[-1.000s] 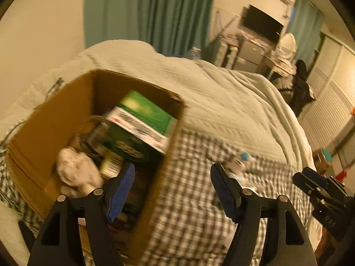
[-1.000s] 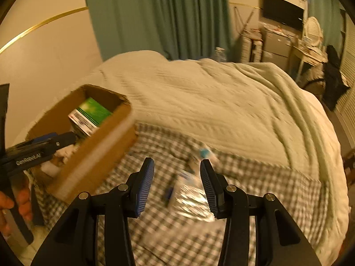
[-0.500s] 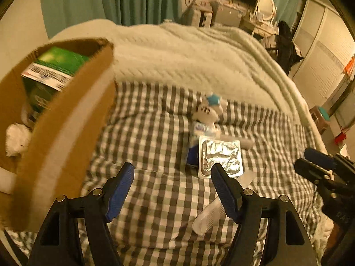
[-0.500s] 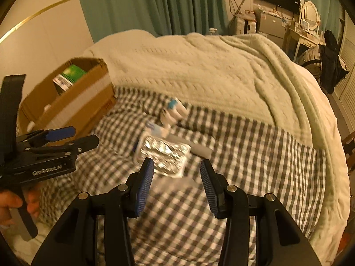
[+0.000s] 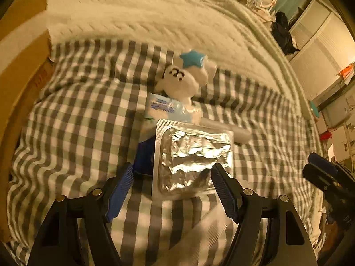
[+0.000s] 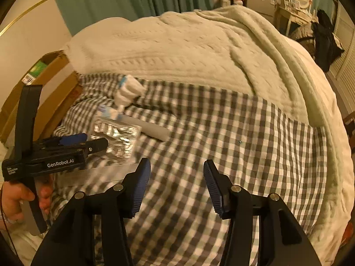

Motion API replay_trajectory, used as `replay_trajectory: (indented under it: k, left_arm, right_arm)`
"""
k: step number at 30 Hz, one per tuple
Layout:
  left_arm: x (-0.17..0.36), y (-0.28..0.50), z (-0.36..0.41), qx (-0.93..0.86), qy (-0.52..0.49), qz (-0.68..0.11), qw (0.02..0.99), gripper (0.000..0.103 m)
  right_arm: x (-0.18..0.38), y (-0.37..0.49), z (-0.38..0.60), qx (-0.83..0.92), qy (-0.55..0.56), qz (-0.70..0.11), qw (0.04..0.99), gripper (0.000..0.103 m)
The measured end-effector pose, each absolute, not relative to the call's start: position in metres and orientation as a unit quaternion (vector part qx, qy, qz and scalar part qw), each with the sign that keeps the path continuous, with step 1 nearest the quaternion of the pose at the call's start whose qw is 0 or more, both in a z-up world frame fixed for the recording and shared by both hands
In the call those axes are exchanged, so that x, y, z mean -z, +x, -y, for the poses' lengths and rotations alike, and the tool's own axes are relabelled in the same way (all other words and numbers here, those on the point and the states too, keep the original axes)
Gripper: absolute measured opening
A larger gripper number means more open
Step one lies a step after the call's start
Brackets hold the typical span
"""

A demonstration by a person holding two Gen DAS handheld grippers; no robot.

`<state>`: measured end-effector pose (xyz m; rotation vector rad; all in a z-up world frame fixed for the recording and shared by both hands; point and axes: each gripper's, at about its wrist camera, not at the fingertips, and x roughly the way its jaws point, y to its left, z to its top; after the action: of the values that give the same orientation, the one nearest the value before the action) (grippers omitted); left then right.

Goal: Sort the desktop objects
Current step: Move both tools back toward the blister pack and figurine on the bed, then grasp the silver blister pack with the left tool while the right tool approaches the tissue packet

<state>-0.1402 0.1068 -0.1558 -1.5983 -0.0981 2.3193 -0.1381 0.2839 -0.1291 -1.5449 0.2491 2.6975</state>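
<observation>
Bed (image 6: 221, 133) with checked cover is the work surface – soft and rumpled, so everything on it lies flat and a bit sunk in. Cream knitted blanket (image 6: 188, 44) is bunched toward the far side, leaving the checked part bare for the clutter. Cardboard box (image 6: 51, 84) sits at the bed's left edge, just beside the pile – looks like the sorting bin, a green carton (image 6: 40, 66) already inside.

Left gripper (image 5: 172, 188) is spread wide, nothing pinched, pointing steeply down with its fingers straddling the near end of the foil blister tray (image 5: 193, 155) – probably the next pick; it's the top, most exposed item. Right gripper (image 6: 176, 184) has just been opening, nothing between its jaws, hovering over bare cover to the right, well apart from the pile – probably staying clear.

Rest of the pile: white plush toy (image 5: 184, 79) with blue star at the far end, a blue-printed packet (image 5: 168, 108) touching it, a pale tube (image 5: 226, 130) poking out from under the tray, something dark blue (image 5: 145, 155) at the tray's left edge – can't tell what.
</observation>
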Motion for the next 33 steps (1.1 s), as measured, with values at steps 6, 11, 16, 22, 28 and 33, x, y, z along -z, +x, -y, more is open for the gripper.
replay_trajectory:
  k: [6, 11, 16, 22, 28, 33]
  left_arm:
    - [0.156, -0.142, -0.108, -0.795, -0.578, 0.052, 0.175, 0.039]
    - [0.138, -0.132, -0.118, -0.795, -0.572, 0.059, 0.195, 0.021]
    - [0.127, -0.130, -0.137, -0.796, -0.558, 0.062, 0.226, 0.020]
    - [0.141, -0.152, -0.148, -0.792, -0.555, 0.092, 0.236, 0.012]
    - [0.095, -0.122, -0.127, -0.835, -0.497, 0.027, 0.236, 0.009]
    - [0.076, -0.112, -0.097, -0.855, -0.481, 0.000, 0.196, 0.009]
  right_arm:
    - [0.144, -0.154, -0.295, -0.858, -0.504, -0.098, 0.012, 0.049]
    - [0.146, -0.165, -0.292, -0.858, -0.504, -0.099, 0.004, 0.049]
    - [0.143, -0.161, -0.289, -0.859, -0.502, -0.096, 0.002, 0.049]
    - [0.141, -0.145, -0.291, -0.856, -0.510, -0.088, 0.008, 0.049]
    - [0.135, -0.132, -0.283, -0.856, -0.507, -0.099, 0.001, 0.049]
    - [0.132, -0.132, -0.261, -0.862, -0.498, -0.092, -0.020, 0.049]
